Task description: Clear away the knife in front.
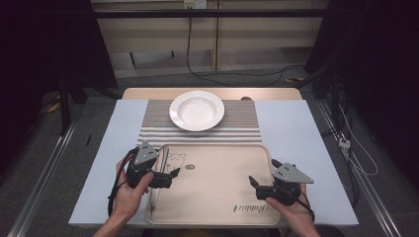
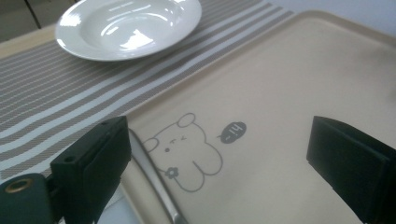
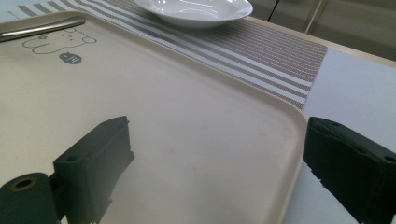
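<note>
Two hand-held grippers poised at either side of a beige tray on a table.

The left gripper (image 1: 165,176) hangs with jaws spread over a metal utensil (image 2: 152,175) lying along the tray's (image 1: 217,197) left rim, seemingly lined up to pinch it. The right gripper (image 1: 258,183), jaws also spread, straddles the tray's right rim, perhaps to steady it. A white plate (image 1: 196,110) waits on the striped mat (image 1: 247,126) beyond, at the far side.
</note>
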A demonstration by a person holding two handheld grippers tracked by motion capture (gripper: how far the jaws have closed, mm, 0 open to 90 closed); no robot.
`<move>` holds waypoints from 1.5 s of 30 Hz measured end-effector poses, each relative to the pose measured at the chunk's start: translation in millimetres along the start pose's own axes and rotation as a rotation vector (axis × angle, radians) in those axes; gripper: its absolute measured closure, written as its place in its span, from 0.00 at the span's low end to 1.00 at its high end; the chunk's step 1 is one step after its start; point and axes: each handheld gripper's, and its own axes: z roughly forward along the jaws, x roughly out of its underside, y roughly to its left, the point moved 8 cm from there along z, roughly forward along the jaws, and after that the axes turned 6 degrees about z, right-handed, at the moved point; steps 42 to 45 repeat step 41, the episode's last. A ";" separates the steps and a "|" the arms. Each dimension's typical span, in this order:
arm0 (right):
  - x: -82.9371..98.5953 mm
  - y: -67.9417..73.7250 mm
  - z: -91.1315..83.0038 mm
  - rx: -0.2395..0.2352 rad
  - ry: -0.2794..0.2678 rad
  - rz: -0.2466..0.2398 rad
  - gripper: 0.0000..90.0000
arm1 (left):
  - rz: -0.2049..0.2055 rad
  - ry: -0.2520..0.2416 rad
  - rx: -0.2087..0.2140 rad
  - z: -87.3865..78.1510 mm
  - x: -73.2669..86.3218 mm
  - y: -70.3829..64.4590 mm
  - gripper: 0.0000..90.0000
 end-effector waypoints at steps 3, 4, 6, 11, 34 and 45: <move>-0.2 0.2 0.0 -0.001 0.000 0.002 0.09 | -0.019 -0.020 0.002 -5.6 1.8 -0.3 0.07; -0.4 0.2 0.4 0.000 -0.001 0.004 0.09 | -0.018 -0.020 -0.004 -7.1 3.0 -0.3 0.07; -0.5 0.3 1.3 0.000 0.000 0.002 0.09 | -0.015 -0.015 -0.005 -10.0 6.4 0.1 0.07; 0.0 0.1 1.2 0.001 0.001 0.006 0.09 | -0.027 -0.005 -0.017 -13.6 18.4 5.0 0.07; 0.0 -1.9 -3.3 0.010 -0.013 0.025 0.09 | -0.095 -0.023 -0.055 -12.5 49.9 0.4 0.06; -0.3 -3.0 -4.2 0.007 -0.015 0.031 0.09 | -0.100 -0.007 -0.045 -10.5 53.3 2.3 0.06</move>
